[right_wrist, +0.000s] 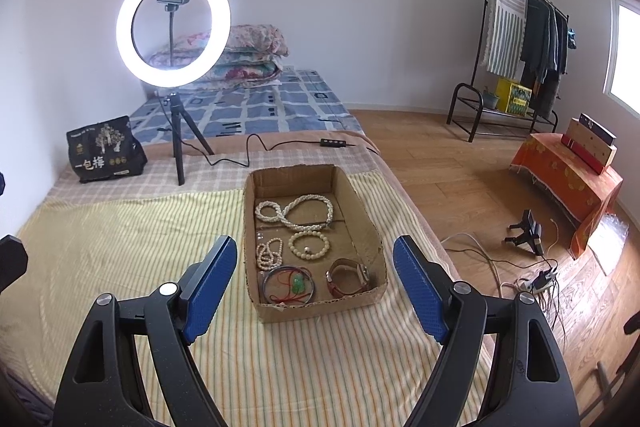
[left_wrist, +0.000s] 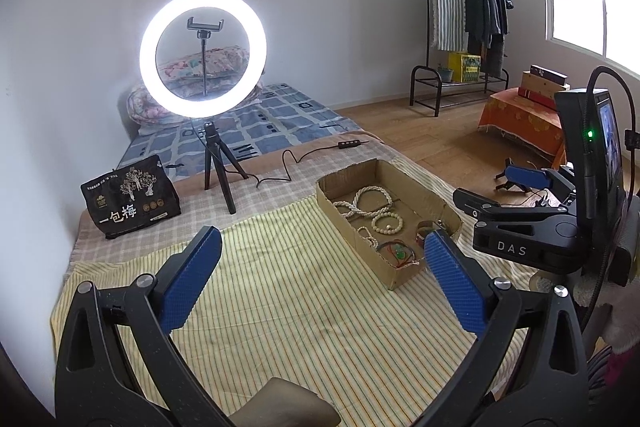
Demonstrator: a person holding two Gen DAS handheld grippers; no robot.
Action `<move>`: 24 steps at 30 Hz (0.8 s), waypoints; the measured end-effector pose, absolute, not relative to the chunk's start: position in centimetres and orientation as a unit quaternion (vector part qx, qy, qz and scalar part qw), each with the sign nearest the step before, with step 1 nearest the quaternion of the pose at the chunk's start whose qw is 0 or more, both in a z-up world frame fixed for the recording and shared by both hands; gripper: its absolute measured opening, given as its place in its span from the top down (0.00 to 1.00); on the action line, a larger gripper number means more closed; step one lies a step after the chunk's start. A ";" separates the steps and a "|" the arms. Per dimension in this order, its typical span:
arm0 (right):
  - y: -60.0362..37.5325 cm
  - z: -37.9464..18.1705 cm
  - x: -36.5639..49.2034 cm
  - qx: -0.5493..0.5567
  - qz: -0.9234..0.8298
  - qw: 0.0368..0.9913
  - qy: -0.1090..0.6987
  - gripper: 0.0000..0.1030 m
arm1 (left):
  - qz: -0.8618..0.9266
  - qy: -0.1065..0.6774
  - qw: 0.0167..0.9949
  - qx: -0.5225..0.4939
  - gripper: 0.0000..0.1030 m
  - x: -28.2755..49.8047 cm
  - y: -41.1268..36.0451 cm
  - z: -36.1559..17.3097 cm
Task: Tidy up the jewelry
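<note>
Left tongs (left_wrist: 322, 247), right tongs (right_wrist: 312, 265): black arms, silver screws, blue dimpled pads (right_wrist: 210, 281); "DAS" marking on side.

- Left gripper (left_wrist: 322, 247): blue-padded jaws wide apart, nothing between them, above a striped cloth (left_wrist: 280, 307).
- Cardboard box (left_wrist: 384, 227): just beyond the right jaw, holding pearl necklace (left_wrist: 366, 201), bead bracelet (left_wrist: 387, 221).
- Ring light (left_wrist: 203, 53): lit, on a tripod, far ahead.
- Right gripper (left_wrist: 524, 183): right of the jaws.
</note>
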State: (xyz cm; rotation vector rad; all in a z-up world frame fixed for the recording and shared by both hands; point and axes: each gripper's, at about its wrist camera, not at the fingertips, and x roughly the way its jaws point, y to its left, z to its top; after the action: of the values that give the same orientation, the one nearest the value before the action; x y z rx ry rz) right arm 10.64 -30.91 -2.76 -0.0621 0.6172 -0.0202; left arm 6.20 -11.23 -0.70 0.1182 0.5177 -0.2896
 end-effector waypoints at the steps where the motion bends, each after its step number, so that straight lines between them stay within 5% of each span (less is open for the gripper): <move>1: -30.9 -2.8 10.6 -0.031 -0.010 0.952 0.304 0.22 | -0.143 0.255 0.955 0.058 0.00 6.2 -11.2 -0.7; 24: -31.0 -2.9 10.5 -0.035 -0.015 0.951 0.306 0.22 | -0.147 0.257 0.953 0.058 0.00 6.0 -11.8 -0.7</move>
State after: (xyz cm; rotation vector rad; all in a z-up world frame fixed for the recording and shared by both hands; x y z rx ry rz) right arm 10.54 -31.01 -2.86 -0.0708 0.6220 -0.0309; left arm 5.98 -11.75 -0.71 0.1178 0.5213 -0.2991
